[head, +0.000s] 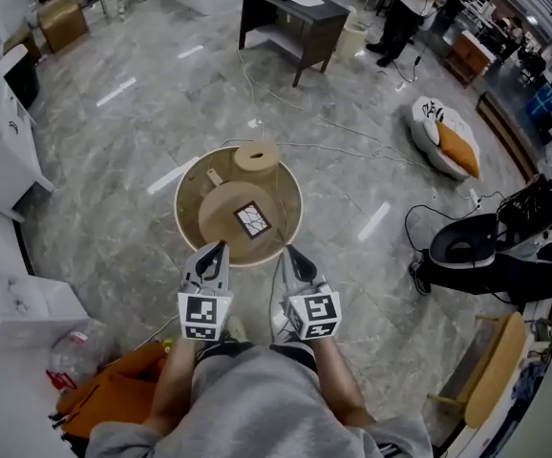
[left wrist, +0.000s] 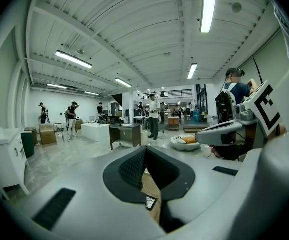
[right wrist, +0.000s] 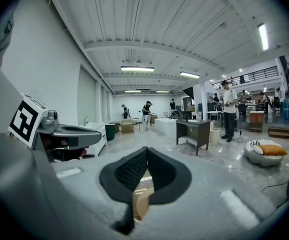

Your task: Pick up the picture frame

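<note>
Round counter (head: 192,184) dead ahead, tan disc (head: 221,216) on it. L gripper (head: 219,254) and R gripper (head: 288,256) at counter's near rim, both jaws closed, nothing in them. Picture frame (head: 251,219) lies flat mid-counter, face up; approx square, no clear long axis, edges skewed. Open jaws first, then pinch one edge.

The left gripper (left wrist: 145,149) has its fingers (left wrist: 130,168) pressed together, empty, over a tan surface (left wrist: 152,188)
</note>
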Available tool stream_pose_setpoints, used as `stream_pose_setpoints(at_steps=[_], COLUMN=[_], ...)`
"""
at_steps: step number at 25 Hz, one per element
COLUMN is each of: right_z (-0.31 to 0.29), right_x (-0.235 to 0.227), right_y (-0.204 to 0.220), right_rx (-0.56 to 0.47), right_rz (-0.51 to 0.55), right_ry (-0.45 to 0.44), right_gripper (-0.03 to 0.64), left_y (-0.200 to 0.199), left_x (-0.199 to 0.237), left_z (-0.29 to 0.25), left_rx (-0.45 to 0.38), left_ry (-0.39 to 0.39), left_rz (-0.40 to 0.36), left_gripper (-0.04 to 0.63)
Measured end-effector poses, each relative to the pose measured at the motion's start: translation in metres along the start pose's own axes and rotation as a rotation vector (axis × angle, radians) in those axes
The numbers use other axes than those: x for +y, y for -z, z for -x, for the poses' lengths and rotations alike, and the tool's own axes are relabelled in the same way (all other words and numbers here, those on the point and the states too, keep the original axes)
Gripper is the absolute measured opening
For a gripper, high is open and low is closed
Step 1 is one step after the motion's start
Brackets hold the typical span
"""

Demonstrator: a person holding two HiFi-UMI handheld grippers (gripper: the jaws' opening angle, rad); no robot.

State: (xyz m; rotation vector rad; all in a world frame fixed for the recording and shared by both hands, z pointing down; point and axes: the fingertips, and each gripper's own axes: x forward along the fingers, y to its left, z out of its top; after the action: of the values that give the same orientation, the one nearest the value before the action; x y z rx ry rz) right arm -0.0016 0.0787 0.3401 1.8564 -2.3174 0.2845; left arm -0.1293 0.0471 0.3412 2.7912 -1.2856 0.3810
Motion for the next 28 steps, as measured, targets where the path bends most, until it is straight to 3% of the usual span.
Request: stream_pose_setpoints(at_steps=[11, 18, 28], right_z=[-0.052, -0.121, -0.233], right_x=[-0.022, -0.066, -0.131], right_y=[0.026, 0.059, 0.123], right_rx=[0.076, 0.17, 0.305], right_rz=[-0.03, -0.035, -0.058], right_ry=[-0.015, -0.093, -0.138], right_gripper=[0.0, 0.0, 0.0], left_y=[0.028, 0.053, 0.117], left_x=[0.024, 0.04, 0.068], left_z=[-0.048, -0.123, -0.238], left_rx=[0.075, 0.15, 0.254], left_ry=[-0.004, -0.05, -0.063], left_rz=[0.027, 0.066, 0.145], left_gripper=[0.017, 0.017, 0.017])
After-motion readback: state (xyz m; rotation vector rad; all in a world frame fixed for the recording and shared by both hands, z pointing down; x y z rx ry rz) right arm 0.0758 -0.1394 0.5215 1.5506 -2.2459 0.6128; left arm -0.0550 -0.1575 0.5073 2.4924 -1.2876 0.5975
